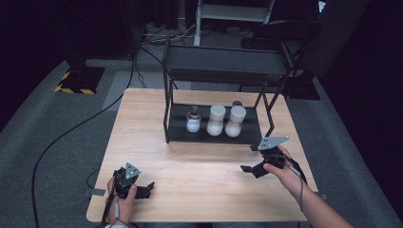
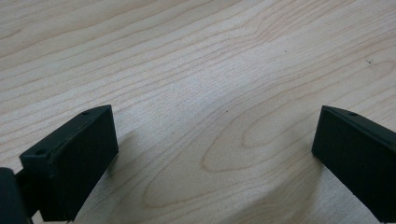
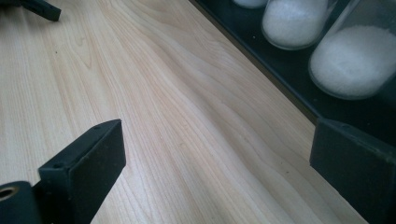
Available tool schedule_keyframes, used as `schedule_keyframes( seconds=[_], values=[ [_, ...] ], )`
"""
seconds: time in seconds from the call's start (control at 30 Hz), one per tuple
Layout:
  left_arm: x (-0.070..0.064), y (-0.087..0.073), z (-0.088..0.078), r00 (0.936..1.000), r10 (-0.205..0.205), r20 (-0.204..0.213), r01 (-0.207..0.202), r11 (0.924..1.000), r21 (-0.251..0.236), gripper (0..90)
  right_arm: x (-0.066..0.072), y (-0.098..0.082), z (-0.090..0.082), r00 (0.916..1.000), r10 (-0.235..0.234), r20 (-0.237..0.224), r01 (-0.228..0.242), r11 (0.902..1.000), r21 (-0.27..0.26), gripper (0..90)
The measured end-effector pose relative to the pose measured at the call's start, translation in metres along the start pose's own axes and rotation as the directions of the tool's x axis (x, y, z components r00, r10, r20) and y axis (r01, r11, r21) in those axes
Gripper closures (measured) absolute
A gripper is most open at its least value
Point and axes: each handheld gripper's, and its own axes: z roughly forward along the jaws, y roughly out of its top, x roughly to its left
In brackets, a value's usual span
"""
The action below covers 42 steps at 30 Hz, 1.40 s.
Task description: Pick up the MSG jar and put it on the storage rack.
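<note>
The right hand-held gripper (image 1: 252, 167) hovers just in front of the black rack (image 1: 212, 135), off its right front corner, with its jaws wide apart and nothing between them. The rack stands at the far middle of the wooden surface (image 1: 199, 166) and serves as the landmark here. On its lower shelf three jars stand in a row: a small dark-capped jar (image 1: 193, 119) at the rack's left, a white-lidded jar (image 1: 216, 120) in the middle and a second white-lidded jar (image 1: 236, 120) at the right, the two white ones just beside each other. All hold white grains. The left hand-held gripper (image 1: 142, 191) rests low on the surface, well in front of the rack's left end, jaws also spread and empty.

The step in hand looks like a reach for the right-hand jar. To do it well, the open jaws should go in level under the upper shelf, straddle that jar's body without nudging its neighbour, and close only once centred.
</note>
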Motion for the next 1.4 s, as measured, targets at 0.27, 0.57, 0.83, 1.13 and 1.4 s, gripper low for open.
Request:
schedule_keyframes(
  seconds=[0.27,0.57,0.83,1.13,1.4],
  values=[
    [0.0,0.0,0.0,1.0,0.0,0.0,0.0,1.0,0.0,0.2,0.0,-0.009,0.009,0.9997,-0.026,0.003,0.026,0.9996,0.01,3.7],
    [0.0,0.0,0.0,1.0,0.0,0.0,0.0,1.0,0.0,0.2,0.0,-0.019,0.018,0.9992,-0.04,-0.005,0.04,0.9987,0.031,3.7],
    [0.0,0.0,0.0,1.0,0.001,0.0,-0.001,1.0,0.0,0.2,0.0,-0.026,0.024,0.9993,-0.035,-0.011,0.035,0.9984,0.045,3.8],
    [0.0,0.0,0.0,1.0,0.0,0.0,0.0,1.0,0.0,0.2,0.002,-0.035,0.029,0.9996,-0.027,-0.008,0.027,0.9977,0.062,3.9],
    [0.0,0.0,0.0,1.0,0.0,0.0,0.0,1.0,0.0,0.3,0.004,-0.042,0.033,0.9997,-0.022,-0.007,0.023,0.997,0.074,3.9]
  ],
)
